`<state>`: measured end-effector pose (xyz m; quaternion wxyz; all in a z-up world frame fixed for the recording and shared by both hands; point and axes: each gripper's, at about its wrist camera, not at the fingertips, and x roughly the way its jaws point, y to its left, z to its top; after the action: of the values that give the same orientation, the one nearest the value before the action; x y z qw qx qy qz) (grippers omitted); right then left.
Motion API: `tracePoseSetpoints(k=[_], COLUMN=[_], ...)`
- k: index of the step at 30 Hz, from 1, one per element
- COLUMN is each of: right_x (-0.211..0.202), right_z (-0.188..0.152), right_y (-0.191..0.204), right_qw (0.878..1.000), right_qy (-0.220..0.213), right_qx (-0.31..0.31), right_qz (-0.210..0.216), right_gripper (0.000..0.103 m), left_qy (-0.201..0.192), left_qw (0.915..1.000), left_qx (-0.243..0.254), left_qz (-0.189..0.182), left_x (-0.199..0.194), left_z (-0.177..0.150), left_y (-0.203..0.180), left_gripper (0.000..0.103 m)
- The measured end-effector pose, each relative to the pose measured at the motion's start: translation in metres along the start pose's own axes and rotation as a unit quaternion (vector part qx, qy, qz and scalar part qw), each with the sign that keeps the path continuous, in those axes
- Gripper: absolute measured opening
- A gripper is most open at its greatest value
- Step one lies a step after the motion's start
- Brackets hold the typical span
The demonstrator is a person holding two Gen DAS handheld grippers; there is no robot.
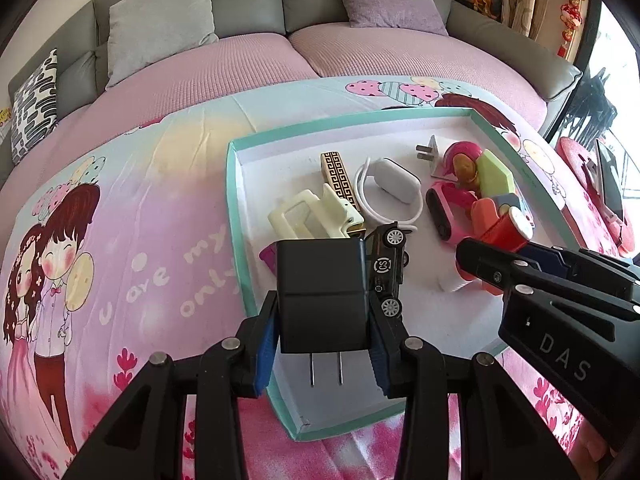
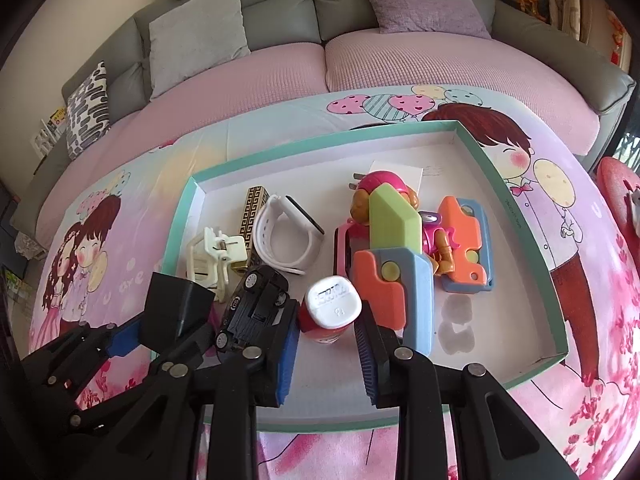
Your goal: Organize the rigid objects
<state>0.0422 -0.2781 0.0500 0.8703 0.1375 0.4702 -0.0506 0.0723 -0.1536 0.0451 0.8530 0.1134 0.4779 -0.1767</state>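
step: black charger [image 1: 322, 300] clamped in left gripper [image 1: 322, 344] over tray [image 1: 236, 184] near edge | right gripper [image 2: 326, 354] clamped on red bottle [image 2: 330, 312] | next: charger to be set beside toy car [image 1: 390, 264]

Both units are matte black plastic linkage tongs. The left gripper [image 1: 323, 344] and right gripper [image 2: 326, 354] carry ribbed blue pads on the inner finger faces. Silver round pivot pins sit behind the pads. White "DAS" lettering marks the right gripper's side.
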Motion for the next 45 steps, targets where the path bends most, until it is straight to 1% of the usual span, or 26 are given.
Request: tracePoseSetpoints(k=[3, 7, 15, 18, 21, 26, 27, 28, 29, 30, 32, 34, 35, 36, 37, 38, 42, 43, 44, 45], right_x=[0.0, -0.004, -0.019, -0.024, -0.023, -0.02, -0.019, -0.018, -0.017, -0.017, -0.016, -0.014, -0.014, -0.013, -0.012, -0.011, -0.011, -0.011, -0.011, -0.011], right_z=[0.0, 0.001, 0.004, 0.005, 0.005, 0.004, 0.004, 0.004, 0.004, 0.004, 0.003, 0.003, 0.003, 0.003, 0.003, 0.004, 0.004, 0.004, 0.004, 0.005], right_y=[0.0, 0.002, 0.001, 0.001, 0.001, 0.002, 0.002, 0.003, 0.003, 0.004, 0.005, 0.005, 0.004, 0.004, 0.003, 0.003, 0.002, 0.002, 0.003, 0.004], right_qw=[1.0, 1.0, 1.0, 1.0, 1.0, 1.0, 1.0, 1.0, 1.0, 1.0, 1.0, 1.0, 1.0, 1.0, 1.0, 1.0, 1.0, 1.0, 1.0, 1.0], right_qy=[0.001, -0.002, -0.019, -0.027, -0.027, -0.023, -0.022, -0.021, -0.02, -0.019, -0.018, -0.018, -0.016, -0.016, -0.015, -0.015, -0.019, -0.021, -0.022, -0.023], right_qx=[0.0, -0.003, -0.002, -0.002, -0.001, -0.002, -0.003, -0.004, -0.005, -0.006, -0.008, -0.006, -0.005, -0.004, -0.002, -0.001, 0.001, 0.0, -0.001, -0.002], right_qz=[-0.001, -0.001, 0.004, 0.005, 0.004, 0.002, 0.002, 0.001, 0.0, -0.001, -0.002, -0.004, -0.005, -0.005, -0.006, -0.007, -0.005, -0.003, -0.002, -0.001], right_gripper=[0.03, 0.03, 0.03, 0.03, 0.03, 0.03, 0.03, 0.03, 0.03, 0.03, 0.03, 0.032, 0.033, 0.036, 0.042, 0.046, 0.069, 0.073, 0.075, 0.079], left_qy=[0.003, 0.002, -0.01, -0.019, -0.029, -0.039, -0.04, -0.039, -0.039, -0.04, -0.044, -0.047, -0.046, -0.045, -0.046, -0.048, -0.054, -0.055, -0.056, -0.058], left_qw=[1.0, 0.9999, 0.9995, 0.9992, 0.9984, 0.9948, 0.9937, 0.9927, 0.9916, 0.9903, 0.9876, 0.9846, 0.9833, 0.982, 0.9808, 0.9796, 0.9767, 0.9764, 0.9761, 0.9759], left_qx=[-0.005, -0.01, -0.021, -0.029, -0.048, -0.094, -0.104, -0.114, -0.122, -0.131, -0.148, -0.164, -0.171, -0.177, -0.182, -0.187, -0.195, -0.195, -0.196, -0.196], left_qz=[-0.002, -0.006, -0.02, -0.019, -0.012, 0.004, 0.008, 0.013, 0.018, 0.022, 0.029, 0.036, 0.042, 0.047, 0.052, 0.056, 0.072, 0.075, 0.076, 0.076], left_x=[0.001, -0.001, -0.01, -0.016, -0.02, -0.023, -0.023, -0.022, -0.021, -0.021, -0.023, -0.023, -0.022, -0.022, -0.021, -0.021, -0.021, -0.021, -0.021, -0.022], left_z=[0.0, 0.001, 0.004, 0.005, 0.006, 0.005, 0.004, 0.003, 0.002, 0.001, -0.002, -0.004, -0.005, -0.006, -0.007, -0.008, -0.011, -0.012, -0.011, -0.012], left_y=[0.002, 0.006, 0.012, 0.017, 0.027, 0.05, 0.055, 0.06, 0.065, 0.069, 0.078, 0.087, 0.091, 0.095, 0.098, 0.101, 0.107, 0.108, 0.109, 0.109], left_gripper=[0.042, 0.044, 0.045, 0.045, 0.046, 0.046, 0.048, 0.052, 0.066, 0.072, 0.072, 0.075, 0.08, 0.085, 0.087, 0.088, 0.088, 0.088, 0.088, 0.089])
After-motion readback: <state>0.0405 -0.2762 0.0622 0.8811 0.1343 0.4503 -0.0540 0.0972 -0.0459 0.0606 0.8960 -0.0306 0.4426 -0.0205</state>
